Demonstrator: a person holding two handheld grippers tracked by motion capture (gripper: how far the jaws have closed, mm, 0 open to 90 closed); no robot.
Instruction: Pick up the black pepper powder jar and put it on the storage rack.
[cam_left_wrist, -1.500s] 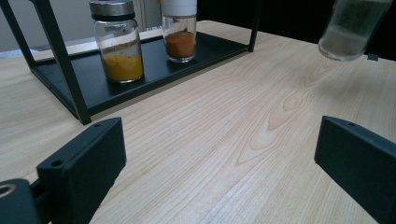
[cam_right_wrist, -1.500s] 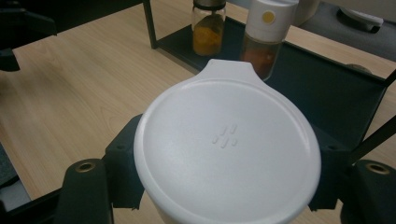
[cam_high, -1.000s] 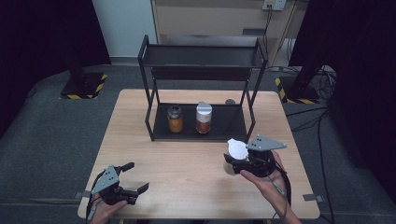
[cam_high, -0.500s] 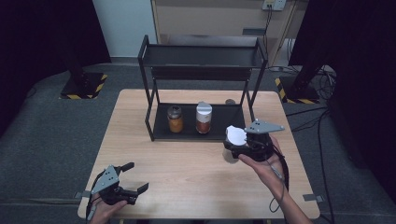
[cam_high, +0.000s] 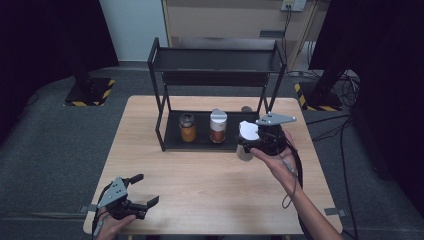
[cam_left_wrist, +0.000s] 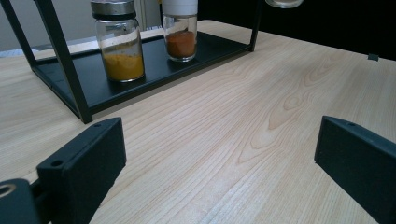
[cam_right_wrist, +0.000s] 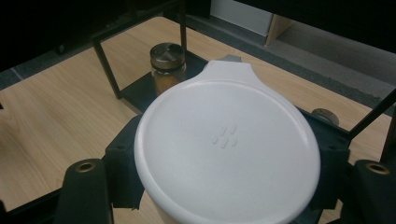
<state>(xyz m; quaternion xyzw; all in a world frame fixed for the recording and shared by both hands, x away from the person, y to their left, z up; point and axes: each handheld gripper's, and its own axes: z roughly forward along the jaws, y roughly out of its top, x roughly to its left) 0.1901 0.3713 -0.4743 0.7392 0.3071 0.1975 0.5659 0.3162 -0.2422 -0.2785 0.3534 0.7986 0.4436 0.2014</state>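
The right tool (cam_high: 260, 142) is clamped on a white-lidded jar (cam_right_wrist: 227, 144), held beside the rack's (cam_high: 215, 62) right post; it could clip it. Left tool (cam_high: 127, 200) rests apart on the surface (cam_high: 210, 185).

Handheld grippers: black bodies, bare forearms.
Left gripper (cam_high: 144, 190) and right gripper (cam_high: 243, 141): grey triangular top plates, black jaws, trailing black cables.

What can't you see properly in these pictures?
- What's inside the held jar: its white lid covers it in the right gripper view, and it's too small in the high view.
- Tops of the yellow jar and red jar: cut off by the left gripper view's top edge.
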